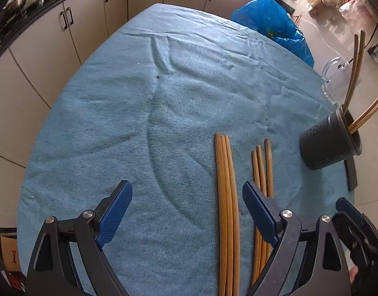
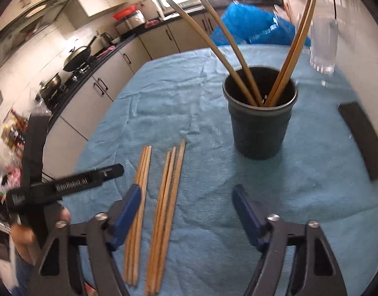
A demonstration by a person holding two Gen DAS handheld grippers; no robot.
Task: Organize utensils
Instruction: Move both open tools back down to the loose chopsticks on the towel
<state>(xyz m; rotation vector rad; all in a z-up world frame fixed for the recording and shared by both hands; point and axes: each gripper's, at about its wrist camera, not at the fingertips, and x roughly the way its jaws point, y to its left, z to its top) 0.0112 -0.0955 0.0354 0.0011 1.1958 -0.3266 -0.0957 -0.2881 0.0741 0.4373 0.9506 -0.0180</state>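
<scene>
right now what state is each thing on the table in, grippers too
left gripper: open, empty, above the cloth
right gripper: open, empty
left bundle of chopsticks: three, flat on the cloth
right bundle of chopsticks: three, flat on the cloth
black holder: upright, four chopsticks leaning inside
blue cloth: spread out, wrinkled
glass jug: upright

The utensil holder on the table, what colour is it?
The utensil holder is dark grey to black, clearest in the right wrist view.
</scene>
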